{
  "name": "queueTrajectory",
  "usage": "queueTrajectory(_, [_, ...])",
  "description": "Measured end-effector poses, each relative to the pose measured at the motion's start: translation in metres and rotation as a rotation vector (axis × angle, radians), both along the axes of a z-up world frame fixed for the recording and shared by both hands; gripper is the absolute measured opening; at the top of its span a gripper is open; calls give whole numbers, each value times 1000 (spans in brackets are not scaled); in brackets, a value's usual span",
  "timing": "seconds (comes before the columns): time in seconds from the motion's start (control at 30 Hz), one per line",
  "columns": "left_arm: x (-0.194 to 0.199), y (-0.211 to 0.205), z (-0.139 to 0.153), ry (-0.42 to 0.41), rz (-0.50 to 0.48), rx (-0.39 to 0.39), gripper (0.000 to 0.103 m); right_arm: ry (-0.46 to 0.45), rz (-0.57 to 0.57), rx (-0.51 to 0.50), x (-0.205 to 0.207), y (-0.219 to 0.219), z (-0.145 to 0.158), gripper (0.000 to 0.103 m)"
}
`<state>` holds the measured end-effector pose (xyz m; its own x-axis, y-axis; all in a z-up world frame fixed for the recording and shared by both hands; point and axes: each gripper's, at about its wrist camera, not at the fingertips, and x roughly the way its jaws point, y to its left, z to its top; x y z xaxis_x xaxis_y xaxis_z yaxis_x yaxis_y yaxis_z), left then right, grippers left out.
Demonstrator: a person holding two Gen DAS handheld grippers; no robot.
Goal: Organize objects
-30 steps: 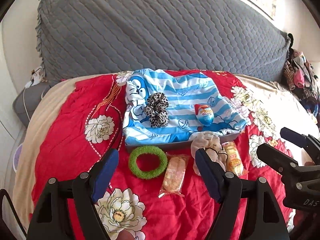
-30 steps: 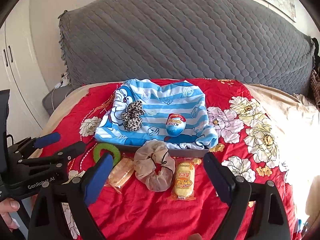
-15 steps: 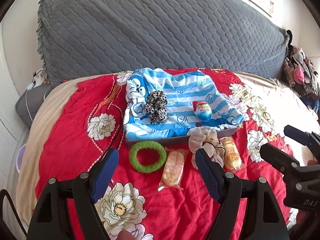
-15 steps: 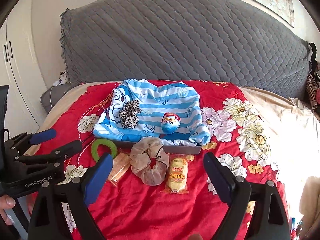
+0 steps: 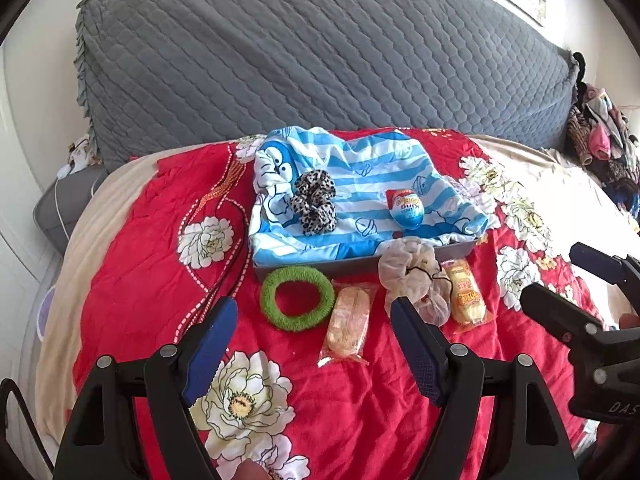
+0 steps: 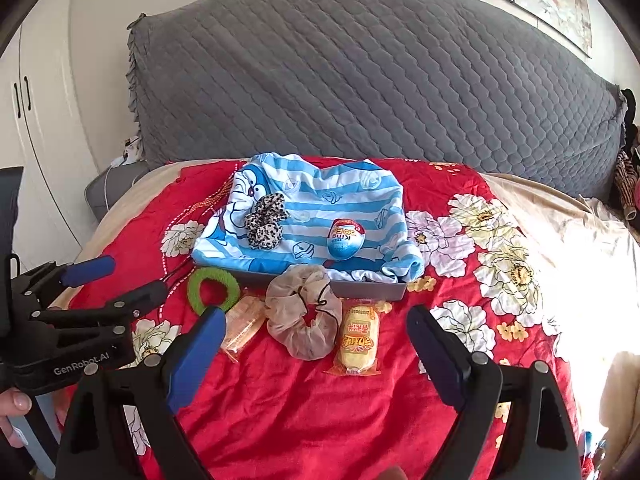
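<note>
Both my grippers hang spread wide and empty over the red floral bedspread (image 5: 152, 280).

My left gripper (image 5: 312, 344) and right gripper (image 6: 316, 344) grip nothing. Ahead, a shallow grey tray (image 6: 368, 289) draped in blue-striped cartoon cloth (image 5: 360, 176) carries a crinkled leopard-print scrunchie (image 5: 314, 208) and a smooth chocolate egg (image 5: 406, 208), lying apart. Along the tray's near edge lie a fuzzy green ring (image 5: 297, 303), a clear-wrapped snack cake (image 5: 347, 322), a sheer beige scrunchie (image 6: 302, 312) and a yellow-wrapped cake (image 6: 357, 338) touching it.
</note>
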<state>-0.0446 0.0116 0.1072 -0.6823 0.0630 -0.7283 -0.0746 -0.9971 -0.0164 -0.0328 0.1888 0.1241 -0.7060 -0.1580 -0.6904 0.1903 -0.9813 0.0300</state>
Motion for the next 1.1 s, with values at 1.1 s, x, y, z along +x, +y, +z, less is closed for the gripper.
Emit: queueTrajectory(1.1, [35,-1,-5,-13,8,6,81,-19,3,-22,33,4,-5,94])
